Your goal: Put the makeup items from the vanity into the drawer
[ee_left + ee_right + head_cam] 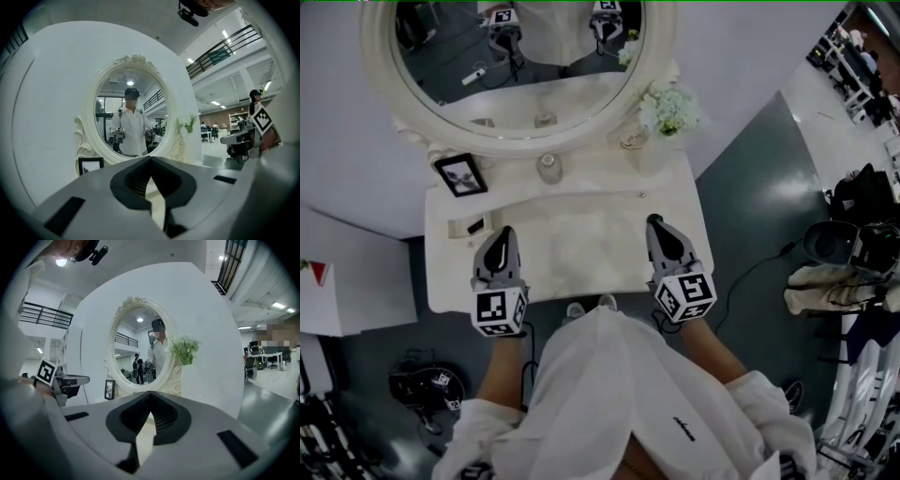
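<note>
Vanity: a white-painted dressing table (441, 281) standing under a cream oval mirror with a carved frame (380, 66).
Glass jar: a small clear glass jar with a rounded lid (548, 168) stands upright on the table at the mirror's foot, near the middle.
Pale pot: a small pale rounded pot (632, 139) sits at the mirror's lower right, just beside the bunch of white flowers (672, 108).
Dark piece: a small flat dark thing (475, 225) lies below the mirror's left side, near the black-framed picture (460, 174). It is too small to identify.
Drawer: I cannot make out where it is or whether it stands open.
Left gripper (150, 159): jaws closed together with nothing between them, held over the table's front below the mirror's left.
Right gripper (150, 393): jaws likewise together and empty, below the mirror's right.
Handling, jar: probably light, stiff, smooth and breakable. Take it across the body below the lid, with gentle pressure.
Handling, dark piece: thin and low, so pinch it by its two long edges.
</note>
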Motion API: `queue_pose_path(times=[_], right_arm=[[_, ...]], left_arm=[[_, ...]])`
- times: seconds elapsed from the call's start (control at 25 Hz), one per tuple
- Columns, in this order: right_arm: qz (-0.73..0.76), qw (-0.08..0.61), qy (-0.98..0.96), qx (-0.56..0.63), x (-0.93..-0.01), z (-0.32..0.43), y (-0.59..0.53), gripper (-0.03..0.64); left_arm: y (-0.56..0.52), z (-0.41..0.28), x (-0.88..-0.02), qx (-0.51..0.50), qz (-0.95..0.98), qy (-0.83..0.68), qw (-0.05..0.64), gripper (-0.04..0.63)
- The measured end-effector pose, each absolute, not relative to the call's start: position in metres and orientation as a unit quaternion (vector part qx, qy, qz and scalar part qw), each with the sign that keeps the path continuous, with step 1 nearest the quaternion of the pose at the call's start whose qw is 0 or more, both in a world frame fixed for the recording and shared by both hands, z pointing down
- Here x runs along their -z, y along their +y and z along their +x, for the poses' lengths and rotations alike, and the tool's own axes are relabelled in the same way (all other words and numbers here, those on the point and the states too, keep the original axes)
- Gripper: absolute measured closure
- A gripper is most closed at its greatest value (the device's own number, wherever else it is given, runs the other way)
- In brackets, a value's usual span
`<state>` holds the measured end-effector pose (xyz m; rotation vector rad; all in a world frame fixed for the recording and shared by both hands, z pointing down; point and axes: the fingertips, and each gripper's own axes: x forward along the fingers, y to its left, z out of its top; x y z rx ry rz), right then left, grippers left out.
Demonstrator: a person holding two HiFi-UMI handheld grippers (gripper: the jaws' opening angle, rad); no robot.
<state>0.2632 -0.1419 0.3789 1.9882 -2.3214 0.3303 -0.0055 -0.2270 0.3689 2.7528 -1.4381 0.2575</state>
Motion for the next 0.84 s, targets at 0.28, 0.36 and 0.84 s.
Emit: queue_pose_path(times=[0.28, 0.36, 0.84], right_arm=[[0.643, 0.031, -0.758, -0.105, -0.376, 0.257, -0.142, 0.6], [0.643, 0.03, -0.758, -0.105, -0.375, 0.256, -0.142, 0.6], [0.637, 0.032, -0.763, -0.106, -0.377, 0.246, -0.142, 0.6]], left_arm=[[-0.226, -0.005, -0.367, -0.08, 0.885, -0.459, 0.013, 0.568], [-0.225, -0.005, -0.367, -0.079, 0.885, -0.459, 0.013, 0.568], [-0.221, -0.009, -0.37, -0.074, 0.887, -0.456, 0.018, 0.568]])
